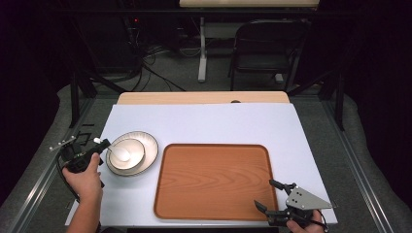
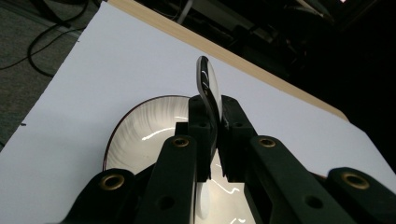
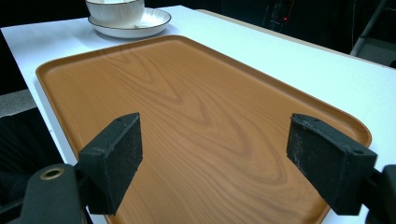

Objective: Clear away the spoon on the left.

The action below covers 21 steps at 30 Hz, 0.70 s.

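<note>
White ceramic spoon sits pinched in the left gripper, bowl end resting – apparently – in the white bowl; its long axis runs toward the tray. Right gripper gapes empty, well apart.

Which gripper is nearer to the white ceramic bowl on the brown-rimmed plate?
Left. The left gripper is at the white ceramic bowl, shut on the white spoon resting in it. The right gripper, open, hovers at the wooden tray's near right corner.
</note>
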Tool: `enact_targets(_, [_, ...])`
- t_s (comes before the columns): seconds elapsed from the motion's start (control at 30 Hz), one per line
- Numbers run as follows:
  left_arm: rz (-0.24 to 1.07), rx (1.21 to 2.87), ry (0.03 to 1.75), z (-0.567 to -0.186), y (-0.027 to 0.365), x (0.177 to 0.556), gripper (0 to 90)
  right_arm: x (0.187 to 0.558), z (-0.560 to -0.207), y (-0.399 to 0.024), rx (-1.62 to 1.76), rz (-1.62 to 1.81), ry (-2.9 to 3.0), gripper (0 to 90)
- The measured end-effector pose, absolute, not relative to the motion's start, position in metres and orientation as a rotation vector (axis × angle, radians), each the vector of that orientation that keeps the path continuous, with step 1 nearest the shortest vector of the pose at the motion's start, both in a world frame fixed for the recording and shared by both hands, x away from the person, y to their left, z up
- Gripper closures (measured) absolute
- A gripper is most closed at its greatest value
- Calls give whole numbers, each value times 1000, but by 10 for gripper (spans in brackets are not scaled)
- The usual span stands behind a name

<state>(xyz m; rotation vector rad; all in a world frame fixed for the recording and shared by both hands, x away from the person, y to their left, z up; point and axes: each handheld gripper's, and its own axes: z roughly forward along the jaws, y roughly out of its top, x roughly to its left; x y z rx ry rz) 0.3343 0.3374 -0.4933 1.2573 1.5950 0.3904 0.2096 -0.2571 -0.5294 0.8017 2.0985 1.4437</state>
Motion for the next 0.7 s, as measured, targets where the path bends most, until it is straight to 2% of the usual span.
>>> enact_targets(0.7, [453, 1492, 1505, -452, 324, 334, 850, 209, -529, -257, 801, 1444, 2095, 177])
